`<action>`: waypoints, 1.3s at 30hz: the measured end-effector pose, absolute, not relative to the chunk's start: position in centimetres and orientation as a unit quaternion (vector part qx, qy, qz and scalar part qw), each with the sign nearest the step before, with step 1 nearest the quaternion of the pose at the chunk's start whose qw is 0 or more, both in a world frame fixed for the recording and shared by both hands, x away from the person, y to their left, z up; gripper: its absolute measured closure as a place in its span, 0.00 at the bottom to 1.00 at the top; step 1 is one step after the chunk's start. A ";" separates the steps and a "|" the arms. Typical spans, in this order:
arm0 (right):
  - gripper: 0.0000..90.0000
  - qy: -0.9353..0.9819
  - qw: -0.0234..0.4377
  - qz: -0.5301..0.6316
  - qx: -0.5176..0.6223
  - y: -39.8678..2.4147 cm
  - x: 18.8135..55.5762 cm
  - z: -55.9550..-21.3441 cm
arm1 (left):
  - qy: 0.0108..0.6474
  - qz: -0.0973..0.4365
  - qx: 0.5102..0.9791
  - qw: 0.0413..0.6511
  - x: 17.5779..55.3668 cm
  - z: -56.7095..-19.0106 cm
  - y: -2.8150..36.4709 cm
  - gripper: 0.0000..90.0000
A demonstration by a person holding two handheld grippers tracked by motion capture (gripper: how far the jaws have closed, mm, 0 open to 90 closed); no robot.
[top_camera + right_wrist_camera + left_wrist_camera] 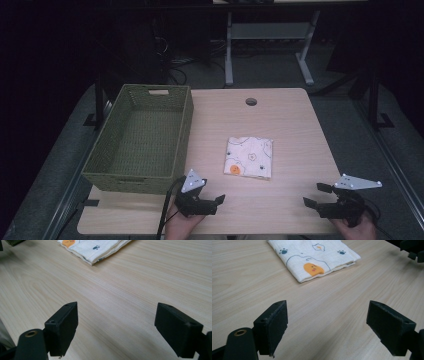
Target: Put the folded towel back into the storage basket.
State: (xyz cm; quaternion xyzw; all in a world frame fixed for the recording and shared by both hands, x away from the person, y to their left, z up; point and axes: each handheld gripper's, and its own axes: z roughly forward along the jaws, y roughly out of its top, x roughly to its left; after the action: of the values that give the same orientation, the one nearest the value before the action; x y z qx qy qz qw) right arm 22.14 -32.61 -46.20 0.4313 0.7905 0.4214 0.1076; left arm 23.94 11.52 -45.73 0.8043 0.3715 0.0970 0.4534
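A folded white cloth [249,157] printed with paw marks and an orange figure lies flat near the middle of the wooden table [295,120]. My left gripper [216,204] rests low at the front edge, open, with nothing between its jaws, a short way in front and to the left of the cloth. In the left gripper view the cloth [312,257] lies beyond the gripper [329,315]. My right gripper [316,195] is open and holds nothing at the front right, angled toward the cloth. The right gripper view shows the cloth [92,247] far ahead of the gripper [116,317].
An olive woven basket [145,140] with nothing in it stands on the table's left side. A round cable hole [251,101] sits near the far edge. Beyond the table stand desk legs [229,50] on a dark floor. Bare wood stretches to the right of the cloth.
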 end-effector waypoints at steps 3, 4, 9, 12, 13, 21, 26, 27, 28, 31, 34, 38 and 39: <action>0.21 0.791 0.108 0.422 0.430 -32.6 22.1 -46.2 | 0.373 0.098 0.804 0.454 24.0 -45.7 11.6 0.19; 0.21 0.790 0.108 0.422 0.432 -32.6 22.1 -46.2 | 0.375 0.098 0.801 0.456 24.0 -45.7 11.7 0.19; 0.21 0.785 0.108 0.426 0.436 -32.6 22.3 -46.2 | 0.373 0.097 0.802 0.456 23.9 -45.7 11.7 0.19; 0.20 0.784 0.107 0.427 0.438 -32.5 22.4 -46.2 | 0.367 0.101 0.805 0.455 23.7 -45.5 11.5 0.19; 0.20 0.784 0.107 0.427 0.438 -32.5 22.4 -46.2 | 0.367 0.101 0.805 0.455 23.7 -45.5 11.5 0.19; 0.20 0.785 0.104 0.426 0.437 -32.2 22.6 -46.1 | 0.367 0.091 0.806 0.456 23.7 -45.6 11.0 0.19; 0.20 0.785 0.100 0.426 0.439 -31.9 23.1 -45.9 | 0.365 0.085 0.806 0.458 23.9 -45.3 10.6 0.19; 0.20 0.786 0.094 0.426 0.439 -31.8 23.4 -45.8 | 0.363 0.085 0.808 0.456 24.0 -45.2 10.5 0.19; 0.20 0.787 0.093 0.422 0.440 -31.6 23.7 -45.6 | 0.360 0.088 0.810 0.455 24.1 -44.8 10.4 0.19; 0.20 0.792 0.092 0.418 0.435 -31.2 24.2 -45.2 | 0.359 0.089 0.810 0.455 24.3 -44.5 10.4 0.19; 0.20 0.799 0.092 0.410 0.430 -30.7 24.9 -44.9 | 0.372 0.070 0.803 0.461 24.9 -44.0 10.6 0.19; 0.20 0.806 0.088 0.402 0.425 -30.1 25.9 -44.6 | 0.375 0.056 0.803 0.459 25.6 -43.9 10.5 0.19; 0.20 0.806 0.088 0.402 0.425 -30.1 25.9 -44.6 | 0.375 0.056 0.803 0.459 25.6 -43.9 10.5 0.19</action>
State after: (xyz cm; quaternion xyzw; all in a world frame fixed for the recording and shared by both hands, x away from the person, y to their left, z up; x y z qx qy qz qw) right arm 25.86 -30.09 -44.57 0.4253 0.8059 0.4023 0.0880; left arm 25.56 10.49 -43.86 0.8034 0.3753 0.0561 0.4588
